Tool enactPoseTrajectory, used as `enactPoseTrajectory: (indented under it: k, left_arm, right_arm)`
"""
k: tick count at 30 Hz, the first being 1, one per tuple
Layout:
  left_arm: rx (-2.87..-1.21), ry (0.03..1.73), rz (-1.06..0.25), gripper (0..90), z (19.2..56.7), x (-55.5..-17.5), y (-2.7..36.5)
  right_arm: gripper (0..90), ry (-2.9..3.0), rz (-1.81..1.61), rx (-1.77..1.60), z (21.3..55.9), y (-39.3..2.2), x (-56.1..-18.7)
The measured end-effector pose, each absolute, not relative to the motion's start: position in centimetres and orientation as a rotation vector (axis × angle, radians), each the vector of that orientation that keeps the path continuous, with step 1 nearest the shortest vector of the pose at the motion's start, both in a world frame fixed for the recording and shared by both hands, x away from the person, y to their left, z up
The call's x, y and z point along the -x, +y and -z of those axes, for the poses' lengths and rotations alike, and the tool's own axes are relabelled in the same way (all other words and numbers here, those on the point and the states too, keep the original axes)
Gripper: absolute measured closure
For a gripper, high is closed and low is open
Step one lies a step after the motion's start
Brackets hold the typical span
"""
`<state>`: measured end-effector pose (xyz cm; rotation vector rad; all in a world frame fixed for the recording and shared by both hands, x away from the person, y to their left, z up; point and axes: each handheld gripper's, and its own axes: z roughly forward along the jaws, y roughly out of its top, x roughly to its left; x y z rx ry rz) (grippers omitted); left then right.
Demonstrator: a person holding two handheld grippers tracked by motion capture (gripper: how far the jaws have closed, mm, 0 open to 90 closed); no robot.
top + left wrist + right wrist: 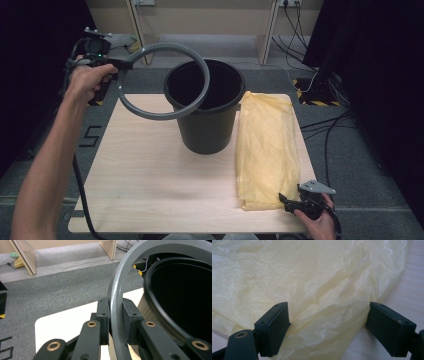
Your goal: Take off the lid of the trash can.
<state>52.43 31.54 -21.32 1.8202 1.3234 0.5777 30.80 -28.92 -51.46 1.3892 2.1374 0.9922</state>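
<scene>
Left gripper (121,64) of mine is clamped on the grey ring (163,80), pads pinching its band from both sides; in the left gripper view the ring (115,315) runs upright between my two jaws. Ring is held up in the air, tilted, its far side hanging over the mouth of the bin and its near-left side out past the surface's back-left corner.

Largest first: light wooden surface (150,180), carpeted floor around it. Black bin (207,125) stands upright at the back middle of the surface, open top; its dark rim (160,315) is just beside the ring in the left gripper view. Yellow plastic bag (265,150) lies flat and folded to the right of the bin, touching its side, running from the back edge to near the front edge.

Right gripper (285,201) rests low at the bag's near-right corner, jaws spread wide. In the right gripper view the bag (312,285) lies between and beyond the two pads, not pinched; the right pad sits over bare wood just off the bag's edge.
</scene>
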Motion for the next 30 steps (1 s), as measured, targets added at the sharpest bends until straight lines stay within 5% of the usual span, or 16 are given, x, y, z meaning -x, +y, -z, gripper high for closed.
enactPoseTrajectory:
  k: [30]
  left_arm:
    - [-1.710, 1.444, -0.579, 77.2, 26.7, -46.6, 45.2]
  right_arm:
    - [18.8, 2.152, -0.990, -1.382, 51.5, -28.6, -30.9]
